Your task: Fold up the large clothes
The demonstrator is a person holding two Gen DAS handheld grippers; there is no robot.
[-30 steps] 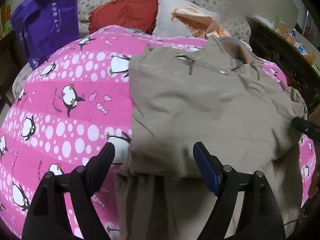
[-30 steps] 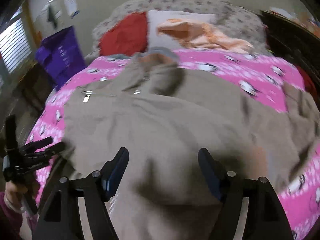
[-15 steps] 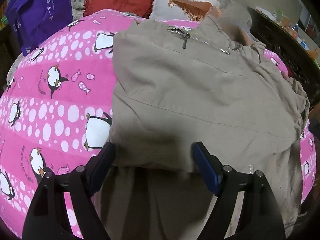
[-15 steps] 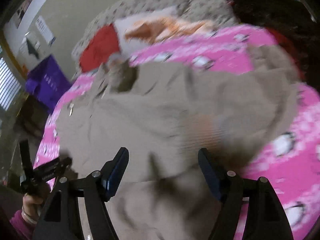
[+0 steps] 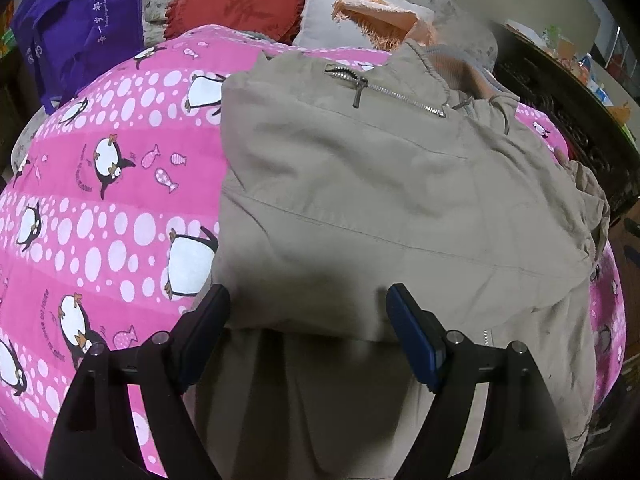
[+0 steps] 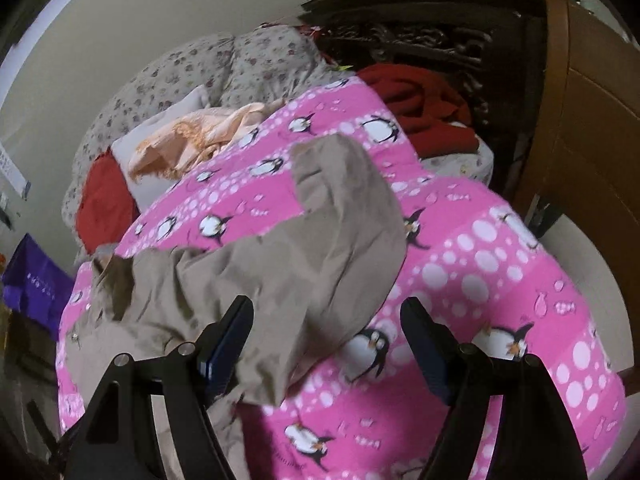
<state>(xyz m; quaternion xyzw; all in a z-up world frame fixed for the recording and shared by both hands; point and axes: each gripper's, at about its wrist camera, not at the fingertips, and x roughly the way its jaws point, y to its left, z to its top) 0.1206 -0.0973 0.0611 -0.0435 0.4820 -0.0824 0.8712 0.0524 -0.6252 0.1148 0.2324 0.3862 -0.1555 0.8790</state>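
Observation:
A large beige jacket (image 5: pixel 380 200) with a metal zipper (image 5: pixel 384 90) lies on a bed under a pink penguin blanket (image 5: pixel 100 200). Its left side is folded over the body. My left gripper (image 5: pixel 308 320) is open and empty, hovering over the folded edge near the hem. In the right wrist view the jacket's sleeve (image 6: pixel 320 240) stretches out to the right across the blanket (image 6: pixel 500 280). My right gripper (image 6: pixel 326 340) is open and empty just above the lower edge of that sleeve.
A red cushion (image 5: pixel 240 4), a white pillow (image 5: pixel 352 12) and a peach cloth (image 5: pixel 380 20) lie at the bed's head. A purple bag (image 5: pixel 76 28) hangs at the left. Dark carved furniture (image 6: pixel 420 40), a red blanket (image 6: pixel 420 108) and a wooden panel (image 6: pixel 592 140) stand to the right.
The right gripper has swung right, from over the jacket's body to its outstretched sleeve. The left gripper moved slightly closer over the folded edge. Both stayed open.

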